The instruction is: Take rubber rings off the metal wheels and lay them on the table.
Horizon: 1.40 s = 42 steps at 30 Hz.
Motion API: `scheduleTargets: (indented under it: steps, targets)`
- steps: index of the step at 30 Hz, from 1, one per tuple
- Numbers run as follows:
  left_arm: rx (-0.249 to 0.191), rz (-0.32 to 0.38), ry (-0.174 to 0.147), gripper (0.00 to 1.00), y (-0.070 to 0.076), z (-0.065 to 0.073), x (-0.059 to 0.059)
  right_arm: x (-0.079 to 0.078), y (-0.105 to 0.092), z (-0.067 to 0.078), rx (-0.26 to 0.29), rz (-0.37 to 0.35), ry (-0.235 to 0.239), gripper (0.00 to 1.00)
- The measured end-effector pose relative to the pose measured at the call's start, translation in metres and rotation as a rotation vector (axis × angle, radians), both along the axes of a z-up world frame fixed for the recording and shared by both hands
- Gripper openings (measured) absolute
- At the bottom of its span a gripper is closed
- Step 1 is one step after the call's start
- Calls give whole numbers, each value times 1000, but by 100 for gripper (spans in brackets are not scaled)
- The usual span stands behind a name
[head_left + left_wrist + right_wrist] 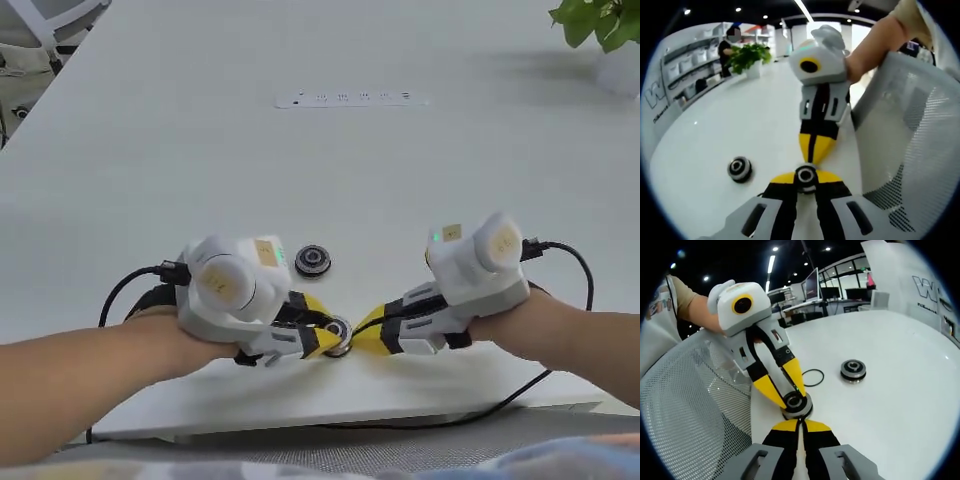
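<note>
Left gripper (806, 175) clamps the wheel (796, 404); right gripper (800, 423), fingers pinched shut at its rim, should peel the ring (789, 399) off steadily.

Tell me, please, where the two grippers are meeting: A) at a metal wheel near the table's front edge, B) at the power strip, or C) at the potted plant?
A: the left gripper grips a metal wheel near the front edge of the table, and the right gripper, fingers shut, touches its rim.
</note>
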<state>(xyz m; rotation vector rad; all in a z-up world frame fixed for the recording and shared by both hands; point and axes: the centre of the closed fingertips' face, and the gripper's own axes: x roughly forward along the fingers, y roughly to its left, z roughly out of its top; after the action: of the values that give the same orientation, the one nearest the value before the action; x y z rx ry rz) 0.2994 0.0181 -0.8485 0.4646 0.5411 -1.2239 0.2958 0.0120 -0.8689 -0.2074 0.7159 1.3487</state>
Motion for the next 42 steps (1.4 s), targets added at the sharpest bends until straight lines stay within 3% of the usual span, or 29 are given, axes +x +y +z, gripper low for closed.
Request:
scheduleTargets:
  steps: [9,26,27,28,30,40,42]
  targets:
    - [9,7,-7,13,0,0,0,2,-2,-1,50,-100,124,0]
    - [15,26,-7,13,1,-1,0,0,-3,12,115,-191,215,0]
    - [16,26,-8,13,1,-1,0,3,1,21,173,-225,248,0]
    - [16,27,-10,13,1,-1,0,2,1,21,174,-225,267,0]
    - [16,29,-9,13,1,-1,0,0,3,18,152,-209,234,0]
    - [25,32,-15,13,1,-1,0,-2,6,23,192,-224,282,0]
    - [31,30,-20,12,1,-1,0,-2,6,24,190,-218,273,0]
